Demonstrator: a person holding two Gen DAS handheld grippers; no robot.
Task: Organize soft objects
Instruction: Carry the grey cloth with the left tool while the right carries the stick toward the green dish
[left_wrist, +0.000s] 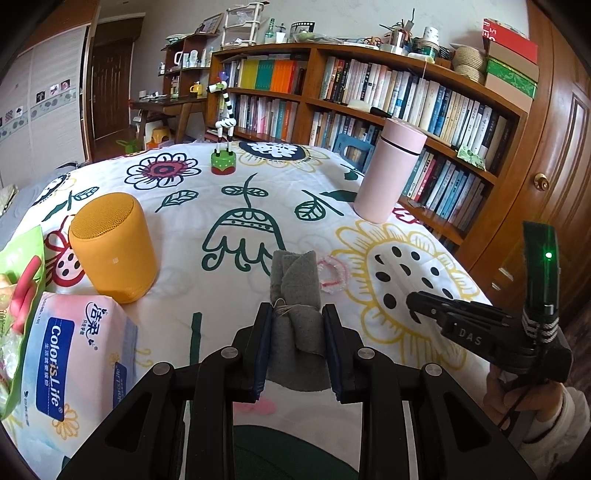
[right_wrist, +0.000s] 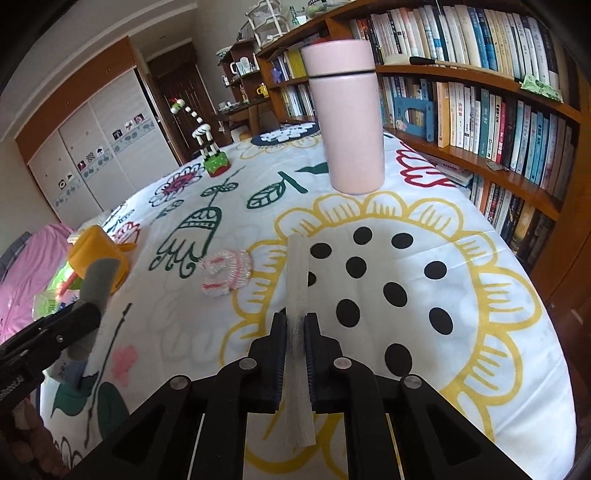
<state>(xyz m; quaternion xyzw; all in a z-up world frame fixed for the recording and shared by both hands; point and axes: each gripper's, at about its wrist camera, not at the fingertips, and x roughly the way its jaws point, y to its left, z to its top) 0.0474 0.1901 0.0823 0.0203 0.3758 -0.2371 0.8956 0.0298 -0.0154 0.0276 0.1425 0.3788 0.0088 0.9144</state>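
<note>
My left gripper (left_wrist: 297, 314) is shut on a rolled grey cloth (left_wrist: 295, 288) tied with thin string, held above the flowered tablecloth (left_wrist: 229, 206). The same grey cloth (right_wrist: 99, 278) shows at the left of the right wrist view, sticking up from the left gripper (right_wrist: 88, 314). My right gripper (right_wrist: 295, 321) is shut on a flat white folded strip (right_wrist: 297, 273) that points forward over the yellow sunflower print. In the left wrist view the right gripper (left_wrist: 415, 304) sits at the right, a hand behind it. A clear pink-trimmed shower cap (right_wrist: 225, 271) lies crumpled between both grippers, shower cap (left_wrist: 332, 275).
An orange speaker (left_wrist: 114, 247) and a tissue pack (left_wrist: 70, 362) stand at the left beside a green snack bag (left_wrist: 18, 280). A pink flask (right_wrist: 345, 114) stands ahead on the right, a zebra toy (left_wrist: 223, 129) at the far side. Bookshelves (left_wrist: 406, 96) line the right wall.
</note>
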